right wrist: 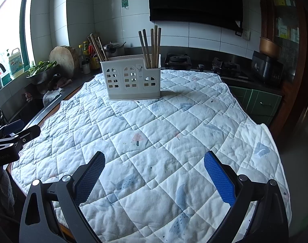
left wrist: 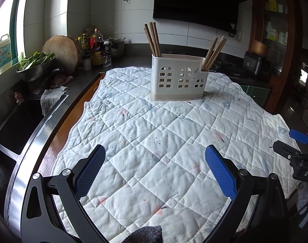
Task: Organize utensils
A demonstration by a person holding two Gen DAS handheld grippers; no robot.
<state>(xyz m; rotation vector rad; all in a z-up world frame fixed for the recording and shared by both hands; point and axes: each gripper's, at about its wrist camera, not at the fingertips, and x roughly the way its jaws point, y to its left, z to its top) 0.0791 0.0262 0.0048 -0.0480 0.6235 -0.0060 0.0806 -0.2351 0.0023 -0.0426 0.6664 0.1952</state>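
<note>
A white plastic utensil holder (left wrist: 178, 79) (right wrist: 131, 79) with arched cut-outs stands at the far end of a quilted cloth (left wrist: 154, 131) (right wrist: 146, 133). Wooden chopsticks stick up from both ends of it: a left bunch (left wrist: 153, 39) (right wrist: 97, 47) and a right bunch (left wrist: 213, 53) (right wrist: 152, 46). My left gripper (left wrist: 155, 151) hovers open over the near part of the cloth, nothing between its blue pads. My right gripper (right wrist: 154, 158) is open and empty too, well short of the holder. Each gripper shows at the edge of the other's view.
A counter runs along the left with a sink (left wrist: 18, 121), a metal bowl of greens (left wrist: 36, 66), a round chopping board (left wrist: 61, 52) and sauce bottles (left wrist: 91, 44). A gas hob (right wrist: 226, 68) and a black cooker (right wrist: 267, 68) sit behind the table, under a dark hood (right wrist: 196, 2).
</note>
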